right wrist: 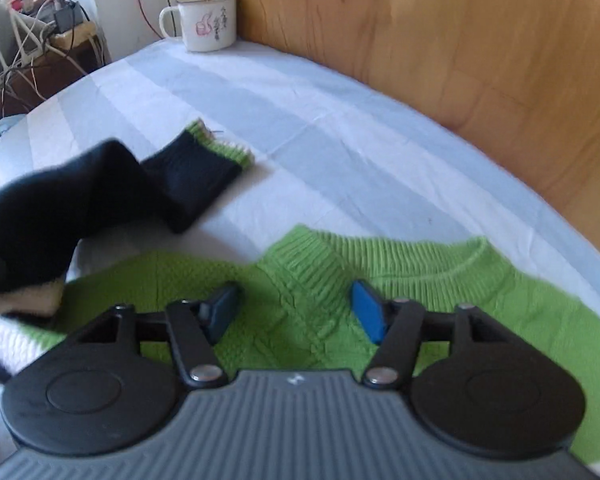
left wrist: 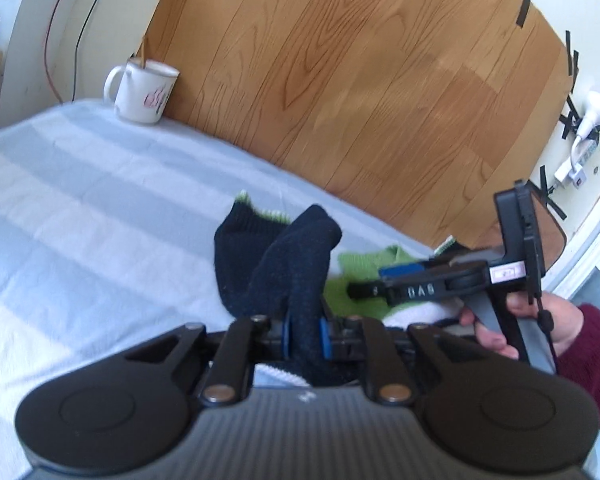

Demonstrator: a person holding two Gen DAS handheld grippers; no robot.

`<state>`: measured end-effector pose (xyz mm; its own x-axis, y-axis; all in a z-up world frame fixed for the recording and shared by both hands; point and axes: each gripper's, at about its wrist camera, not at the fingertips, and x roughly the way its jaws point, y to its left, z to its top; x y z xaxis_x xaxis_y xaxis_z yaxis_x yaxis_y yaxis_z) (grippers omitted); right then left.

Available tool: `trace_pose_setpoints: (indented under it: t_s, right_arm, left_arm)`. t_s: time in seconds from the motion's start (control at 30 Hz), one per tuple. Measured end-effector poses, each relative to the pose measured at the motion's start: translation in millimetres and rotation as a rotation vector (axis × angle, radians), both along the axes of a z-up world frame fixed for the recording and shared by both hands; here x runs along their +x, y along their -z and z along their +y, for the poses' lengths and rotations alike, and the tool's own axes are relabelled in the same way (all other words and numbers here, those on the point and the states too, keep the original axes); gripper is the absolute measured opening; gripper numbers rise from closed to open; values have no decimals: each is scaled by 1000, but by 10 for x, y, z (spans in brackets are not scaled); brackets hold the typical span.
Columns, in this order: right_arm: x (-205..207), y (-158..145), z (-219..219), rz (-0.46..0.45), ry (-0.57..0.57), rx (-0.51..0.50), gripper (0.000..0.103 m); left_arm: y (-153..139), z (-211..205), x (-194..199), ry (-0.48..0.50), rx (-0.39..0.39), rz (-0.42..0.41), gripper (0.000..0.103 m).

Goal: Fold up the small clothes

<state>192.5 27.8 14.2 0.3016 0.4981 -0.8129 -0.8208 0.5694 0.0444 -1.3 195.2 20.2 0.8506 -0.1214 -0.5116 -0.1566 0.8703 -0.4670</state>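
A small knit sweater lies on the striped cloth: green body [right wrist: 300, 280] with a ribbed collar, and a navy sleeve [right wrist: 196, 184] with a green cuff. My left gripper [left wrist: 306, 338] is shut on the navy sleeve [left wrist: 296, 264] and holds it raised above the cloth. My right gripper [right wrist: 296, 312] is open, its blue pads [right wrist: 368, 312] spread just above the green chest below the collar, holding nothing. It also shows from the side in the left wrist view [left wrist: 380, 286], over the green body [left wrist: 360, 264].
A white mug [right wrist: 206, 20] stands at the far corner of the blue-and-white striped cloth [right wrist: 300, 120]; it also shows in the left wrist view [left wrist: 142, 90]. A wooden panel [left wrist: 360, 60] backs the surface. Cables and a shelf [right wrist: 40, 40] lie beyond the left edge.
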Motion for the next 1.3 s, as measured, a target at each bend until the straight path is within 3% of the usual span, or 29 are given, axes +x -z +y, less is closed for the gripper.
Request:
trace_pose_setpoints:
  t_s: [0.03,0.13,0.27,0.37,0.43,0.5,0.53,0.57,0.6,0.67,0.8,0.87,0.93,1.03,1.23,1.3]
  right_arm:
    - [9,-53,5,-16,17,4,13]
    - [176,-361,-52,-88,131,119,11]
    - [544,-921,-183,-173,323,390,11]
    - [807,-917,-128,-162,394,455,15]
    - [982,-703,7,-150,404,346,41]
    - [1050,-554,-7,-156,444,222,42]
    - [1045,-558,-142,-142,443,237,42]
    - [1024,-600,-333,-133,436,277,41]
    - [990,-658,-549,-139,443,306,42]
    - [888,-755,-991,-153,494,316,43]
    - [611,-784,-1978,-55,589,346,53]
    - [380,-747,-2380,-14,637,364,57]
    - [113,-695,-2681,-3,690,369,58]
    - [-250,-586,-2972,45,731,367,58]
    - [-922,-351,-3281,182,734,354,63]
    - [-1076,-287,-3302,209,745,378,65]
  left_arm:
    - [16,19,-16,-7,-8,-2,12]
    - [-61,125,13,-23,-42,-25,12]
    - [-414,229,191,-79,36,-144,12]
    - [-587,336,422,-176,84,-216,12]
    - [-511,400,728,-261,141,-162,14]
    - [-276,495,1037,-291,129,7,16]
    - [-143,563,1099,-275,65,85,14]
    - [-29,608,1067,-246,-8,110,14]
    - [47,623,981,-224,-48,109,17]
    - [91,584,769,-213,-56,115,18]
    - [53,339,380,-100,-116,86,31]
    - [36,118,201,-42,-125,84,48]
    - [63,-96,94,13,-147,90,71]
    - [117,-378,-13,76,-156,97,92]
    - [257,-675,-192,140,-215,165,93]
    - [263,-760,-247,150,-212,158,87]
